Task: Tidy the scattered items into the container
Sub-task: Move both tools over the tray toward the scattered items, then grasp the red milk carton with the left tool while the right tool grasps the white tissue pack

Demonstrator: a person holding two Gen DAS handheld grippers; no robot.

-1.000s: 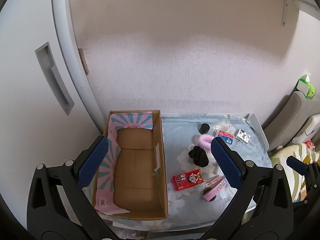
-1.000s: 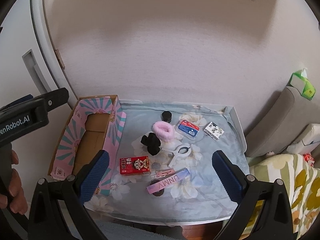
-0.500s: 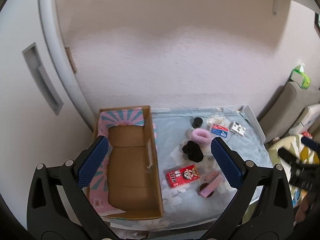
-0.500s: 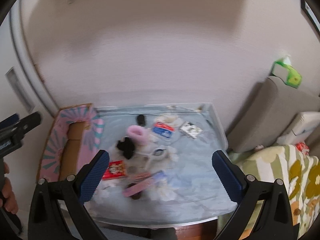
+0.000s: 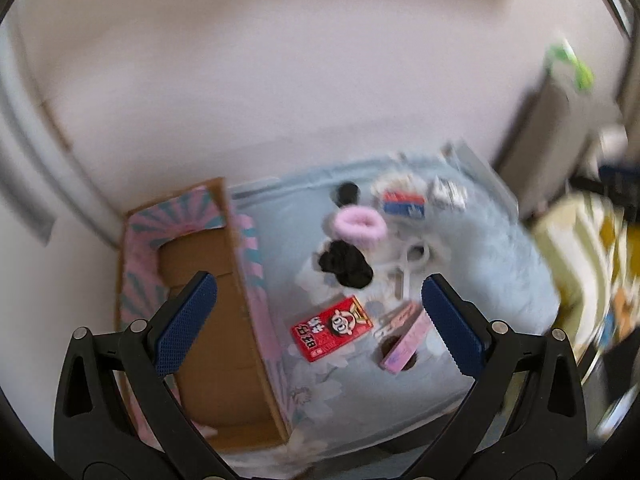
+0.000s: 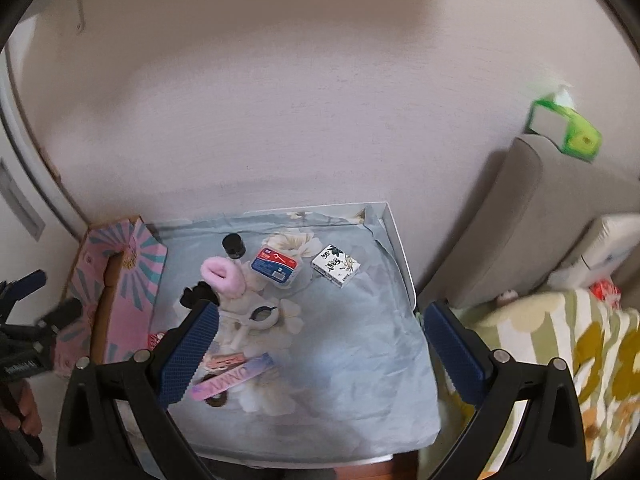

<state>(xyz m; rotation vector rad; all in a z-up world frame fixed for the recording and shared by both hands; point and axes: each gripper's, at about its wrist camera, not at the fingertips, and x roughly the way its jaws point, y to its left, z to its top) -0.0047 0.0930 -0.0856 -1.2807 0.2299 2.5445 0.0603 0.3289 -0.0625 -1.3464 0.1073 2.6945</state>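
Note:
An open cardboard box (image 5: 216, 312) with pink and teal flaps stands at the left of a table under a pale blue floral cloth (image 6: 344, 344). Scattered on the cloth are a red carton (image 5: 332, 328), a black scrunchie (image 5: 346, 266), a pink scrunchie (image 5: 360, 224), a small black jar (image 6: 233, 245), a blue-and-red pack (image 6: 276, 266), a white patterned box (image 6: 335, 265), a white ring tool (image 6: 260, 316) and a pink-purple flat box (image 6: 234, 376). My left gripper (image 5: 320, 324) is open and empty, high above the box and carton. My right gripper (image 6: 320, 352) is open and empty above the cloth.
A wall runs behind the table, with a white cabinet door (image 5: 24, 184) at the left. A grey cushion (image 6: 552, 216) with a green tissue pack (image 6: 568, 128) and a yellow-patterned fabric (image 6: 560, 360) lie to the right. The left gripper shows at the right wrist view's left edge (image 6: 24, 344).
Both views have swung to the right and are motion-blurred. The right gripper has moved right over the cloth's middle. Nothing on the table has moved or been taken hold of.

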